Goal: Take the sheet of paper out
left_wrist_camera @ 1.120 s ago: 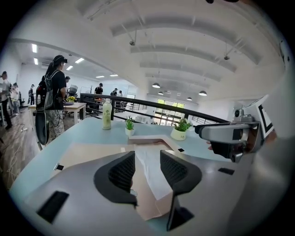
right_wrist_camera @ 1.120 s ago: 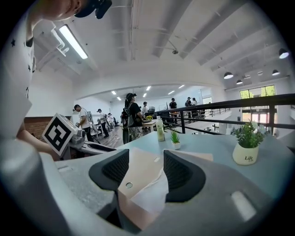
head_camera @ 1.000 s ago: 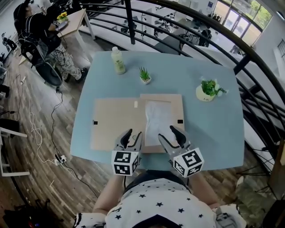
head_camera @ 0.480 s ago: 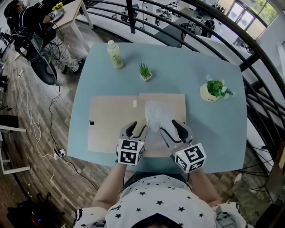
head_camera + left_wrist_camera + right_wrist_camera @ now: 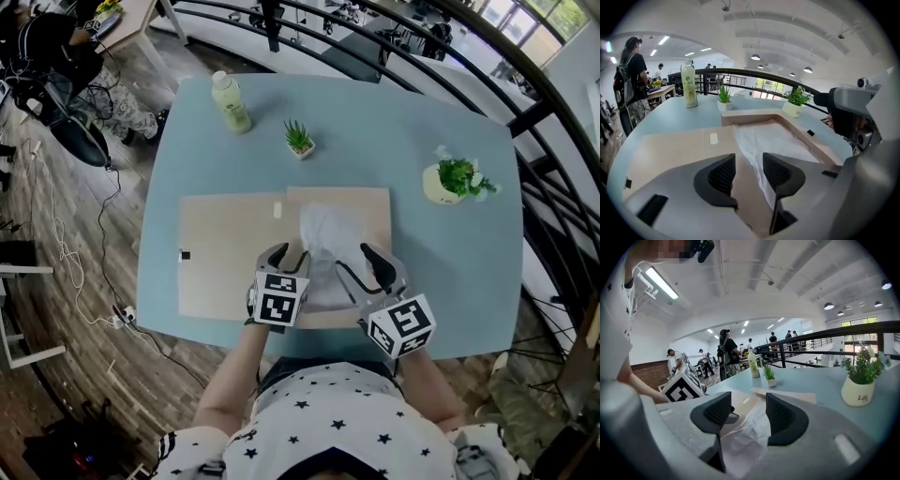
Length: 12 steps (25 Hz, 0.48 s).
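Note:
A crumpled white sheet of paper (image 5: pixel 328 253) lies inside a shallow light-wood frame (image 5: pixel 380 202) on the blue table (image 5: pixel 459 272). The frame's flat backing board (image 5: pixel 220 267) lies opened out to its left. My left gripper (image 5: pixel 286 255) is open, low over the board right at the paper's (image 5: pixel 773 140) left edge, with nothing between its jaws. My right gripper (image 5: pixel 359 264) is open over the paper's front right part. In the right gripper view the wrinkled paper (image 5: pixel 747 432) shows below and between the jaws of that gripper (image 5: pixel 749 411).
A pale green bottle (image 5: pixel 229 101) stands at the table's back left, a small potted plant (image 5: pixel 299 141) beside it, and a plant in a white pot (image 5: pixel 455 178) at the back right. A black railing runs behind the table. People stand far off at the left.
Both grippers have moved a little forward over the frame's near edge, the left one closing in on the paper's left edge. The paper stays in the frame.

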Each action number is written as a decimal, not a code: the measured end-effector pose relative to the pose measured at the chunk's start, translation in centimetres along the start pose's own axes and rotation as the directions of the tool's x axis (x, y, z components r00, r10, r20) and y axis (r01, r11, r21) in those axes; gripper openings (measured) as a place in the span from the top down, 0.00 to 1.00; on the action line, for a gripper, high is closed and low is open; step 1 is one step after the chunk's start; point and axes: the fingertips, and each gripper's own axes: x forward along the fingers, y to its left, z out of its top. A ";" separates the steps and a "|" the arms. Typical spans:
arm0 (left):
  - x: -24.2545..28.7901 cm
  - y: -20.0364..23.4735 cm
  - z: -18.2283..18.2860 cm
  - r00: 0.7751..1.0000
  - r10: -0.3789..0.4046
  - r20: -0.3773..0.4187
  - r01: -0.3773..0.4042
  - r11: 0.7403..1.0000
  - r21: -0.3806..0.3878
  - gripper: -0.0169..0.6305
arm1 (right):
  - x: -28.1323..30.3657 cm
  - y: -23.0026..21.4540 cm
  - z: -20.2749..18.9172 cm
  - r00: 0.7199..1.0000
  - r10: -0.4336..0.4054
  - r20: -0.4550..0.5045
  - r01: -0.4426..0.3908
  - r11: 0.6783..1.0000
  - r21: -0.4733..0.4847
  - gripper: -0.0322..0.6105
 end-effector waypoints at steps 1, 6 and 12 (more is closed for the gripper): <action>0.3 0.0 -0.1 1.000 0.001 -0.008 -0.001 1.000 0.003 0.72 | 0.0 0.0 -0.1 1.000 0.001 -0.004 -0.001 1.000 0.003 0.60; 2.1 0.2 -1.0 0.998 -0.003 -0.069 0.004 1.000 0.009 0.72 | 0.3 0.0 -0.6 1.000 0.009 -0.014 -0.009 1.000 0.009 0.60; 3.4 0.7 -1.4 0.994 0.030 -0.102 -0.026 0.999 0.043 0.72 | 0.3 -0.2 -0.9 1.000 0.013 -0.018 -0.012 1.000 0.016 0.60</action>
